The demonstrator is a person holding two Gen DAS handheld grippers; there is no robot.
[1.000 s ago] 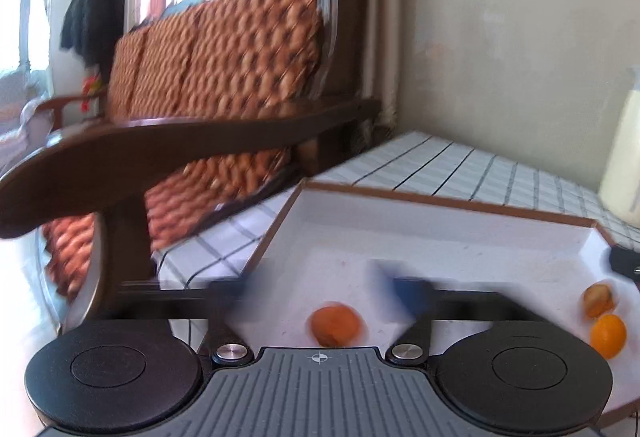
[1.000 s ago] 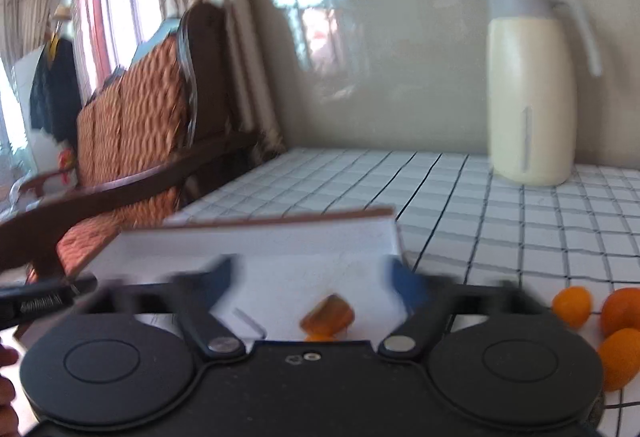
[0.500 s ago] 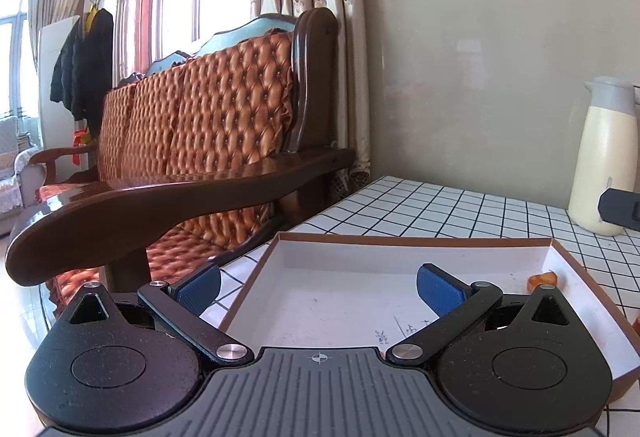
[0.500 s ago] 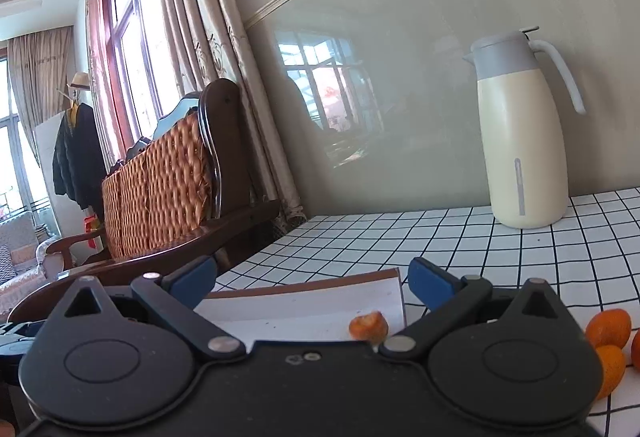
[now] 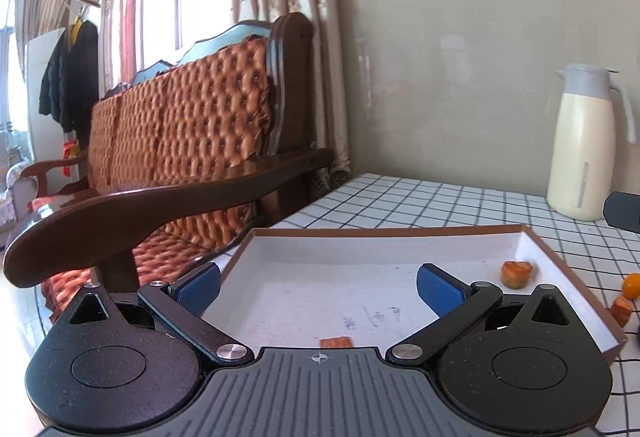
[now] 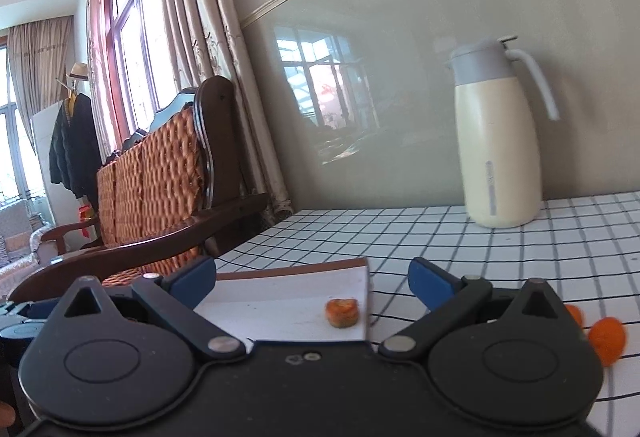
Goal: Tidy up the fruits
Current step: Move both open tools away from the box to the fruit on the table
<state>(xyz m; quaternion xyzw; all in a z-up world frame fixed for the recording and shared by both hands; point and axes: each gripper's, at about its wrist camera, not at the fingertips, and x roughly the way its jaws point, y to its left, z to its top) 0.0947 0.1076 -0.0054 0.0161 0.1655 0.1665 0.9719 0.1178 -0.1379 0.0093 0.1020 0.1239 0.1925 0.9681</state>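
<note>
- Far left, past the table's left edge, the wooden sofa (image 5: 192, 141) with its orange tufted cushions stands along the window wall.
- Left gripper (image 5: 318, 285) hovers over the near left part of the tray (image 5: 576, 301), blue pads spread wide, nothing between them.
- Inside the tray, an orange fruit piece (image 5: 337, 342) peeks out just above the gripper body, at the tray's near edge.
- Over by the tray's far right corner sits another orange fruit piece (image 5: 517, 273), clear of the walls.
- Right gripper (image 6: 312, 279) hangs over the tray's right edge (image 6: 366, 301), fingers wide apart and holding nothing; that same corner fruit shows between them (image 6: 342, 312).
- Off the tray's right side, on the checked tablecloth (image 6: 460, 249), lie loose oranges (image 6: 607, 339), near each other.
- Back right, near the wall, stands the cream thermos jug (image 6: 498, 141), upright.
</note>
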